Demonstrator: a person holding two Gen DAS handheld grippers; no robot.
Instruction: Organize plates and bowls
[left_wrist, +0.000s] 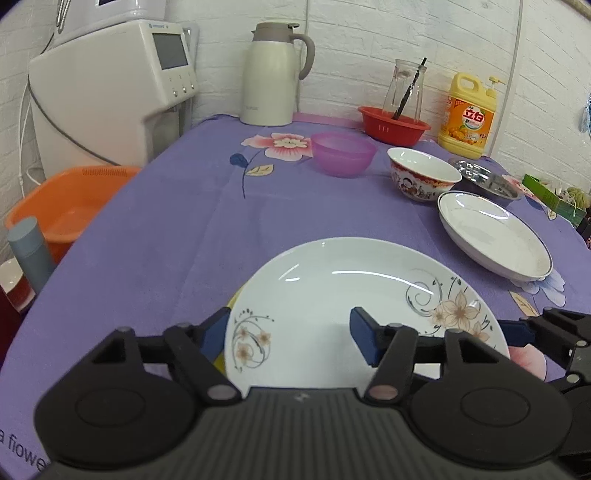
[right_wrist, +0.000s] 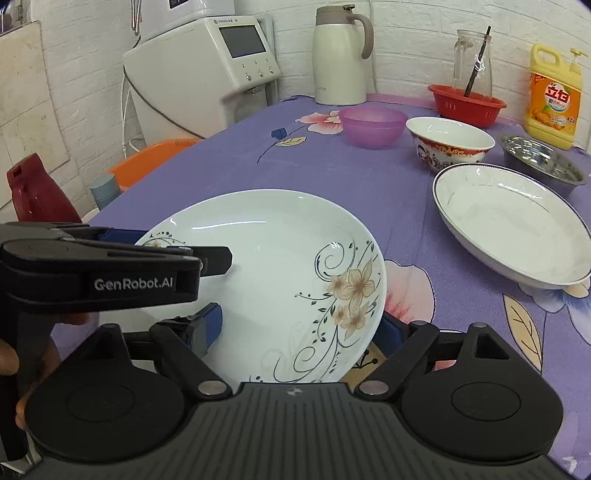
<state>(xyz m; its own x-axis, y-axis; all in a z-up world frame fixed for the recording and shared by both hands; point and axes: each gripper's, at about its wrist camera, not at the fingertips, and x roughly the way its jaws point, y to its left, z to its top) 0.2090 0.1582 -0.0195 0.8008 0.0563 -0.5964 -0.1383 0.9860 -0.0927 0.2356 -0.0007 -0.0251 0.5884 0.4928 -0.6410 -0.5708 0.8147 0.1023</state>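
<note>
A white plate with brown flowers (left_wrist: 332, 295) (right_wrist: 266, 258) lies at the near edge of the purple tablecloth (left_wrist: 177, 229). A yellow edge (left_wrist: 232, 295) shows under its left rim. My left gripper (left_wrist: 289, 336) (right_wrist: 177, 245) is open and straddles that rim, one finger outside it and one above the plate. My right gripper (right_wrist: 300, 326) is open at the plate's right side, its left finger above the plate and its right finger beyond the rim. A deep white plate (left_wrist: 495, 236) (right_wrist: 513, 229), a patterned bowl (left_wrist: 424, 173) (right_wrist: 448, 142), a purple bowl (left_wrist: 343, 153) (right_wrist: 371, 125) and a steel bowl (left_wrist: 487, 179) (right_wrist: 541, 162) stand farther back.
Along the back wall stand a cream jug (left_wrist: 271, 77), a red basket (left_wrist: 393, 123) holding a glass carafe, and a yellow detergent bottle (left_wrist: 467, 114). A water dispenser (left_wrist: 110, 92) and an orange basin (left_wrist: 70, 203) sit off the table's left side. A hand (right_wrist: 14, 369) holds the left gripper.
</note>
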